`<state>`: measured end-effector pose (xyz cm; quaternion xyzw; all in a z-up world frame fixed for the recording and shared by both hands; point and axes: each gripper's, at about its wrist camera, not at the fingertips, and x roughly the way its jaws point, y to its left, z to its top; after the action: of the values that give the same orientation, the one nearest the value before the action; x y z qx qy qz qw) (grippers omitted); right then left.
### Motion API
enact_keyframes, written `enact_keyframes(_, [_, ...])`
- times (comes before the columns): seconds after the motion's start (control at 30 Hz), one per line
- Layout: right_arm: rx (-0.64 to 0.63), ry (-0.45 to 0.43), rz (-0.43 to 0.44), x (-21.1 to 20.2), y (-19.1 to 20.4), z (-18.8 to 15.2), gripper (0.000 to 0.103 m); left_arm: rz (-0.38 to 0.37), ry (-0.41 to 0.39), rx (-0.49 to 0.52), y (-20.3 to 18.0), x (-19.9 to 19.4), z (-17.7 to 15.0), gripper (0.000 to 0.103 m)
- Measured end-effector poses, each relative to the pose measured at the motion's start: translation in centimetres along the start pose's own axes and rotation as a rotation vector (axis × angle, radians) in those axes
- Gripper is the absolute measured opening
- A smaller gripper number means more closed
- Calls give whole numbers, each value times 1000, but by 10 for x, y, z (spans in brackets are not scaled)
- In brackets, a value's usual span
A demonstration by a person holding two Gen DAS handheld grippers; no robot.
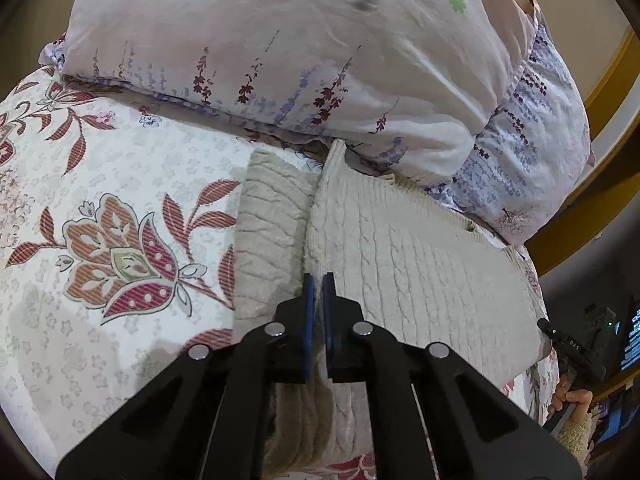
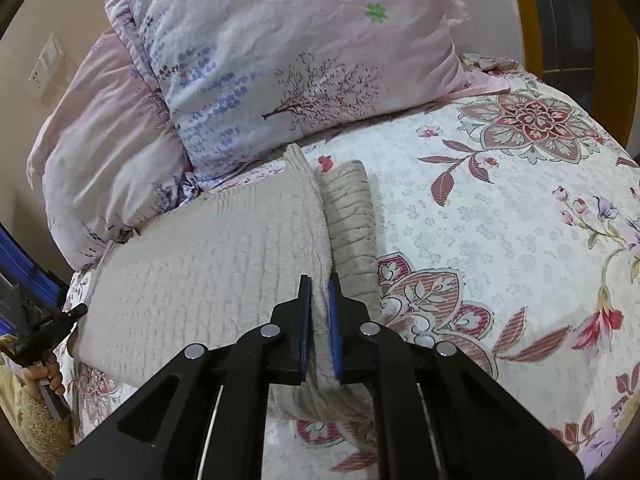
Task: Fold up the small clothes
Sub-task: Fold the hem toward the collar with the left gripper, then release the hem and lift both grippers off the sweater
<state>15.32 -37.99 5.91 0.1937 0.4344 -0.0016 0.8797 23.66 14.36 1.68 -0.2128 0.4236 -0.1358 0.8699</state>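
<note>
A cream cable-knit sweater [image 1: 420,256] lies flat on the floral bedspread [image 1: 100,184], its sleeve [image 1: 268,224] lying along its left side. My left gripper [image 1: 319,280] is shut on the sweater's raised left edge, knit pinched between the blue pads. In the right wrist view the same sweater [image 2: 208,264] spreads to the left, with its other sleeve [image 2: 352,224] lying along its right side. My right gripper [image 2: 320,282] is shut on the sweater's right edge, a fold of knit between its pads.
Two pale floral pillows [image 1: 304,52] lean at the head of the bed, just beyond the sweater's far end. A wooden bed frame [image 1: 612,72] runs along the right. A person's hand [image 1: 572,400] holds the other gripper's handle at the bed's edge. A wall socket [image 2: 46,64] sits far left.
</note>
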Motion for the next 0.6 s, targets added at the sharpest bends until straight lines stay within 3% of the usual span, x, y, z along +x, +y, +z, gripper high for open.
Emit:
enact_keyframes(0.17, [-3, -19, -1, -17, -1, -7, 8, -18, -12, 17, 3, -18, -5, 3])
enact_keyframes(0.3, [10, 43, -74, -2, -9, -18, 8, 13, 3, 21, 10, -14, -11, 3])
enact_keyframes(0.43, [-16, 45, -123, 1, 0, -19, 9, 17, 3, 17, 8, -7, -12, 6])
enact_keyframes(0.5, [-37, 42, -150, -1, 7, -15, 14, 10, 0, 5, 6, -9, -10, 10])
enact_keyframes(0.6, [-85, -13, -188, -10, 22, -8, 34, 2, -37, 4, 2, -18, -7, 29])
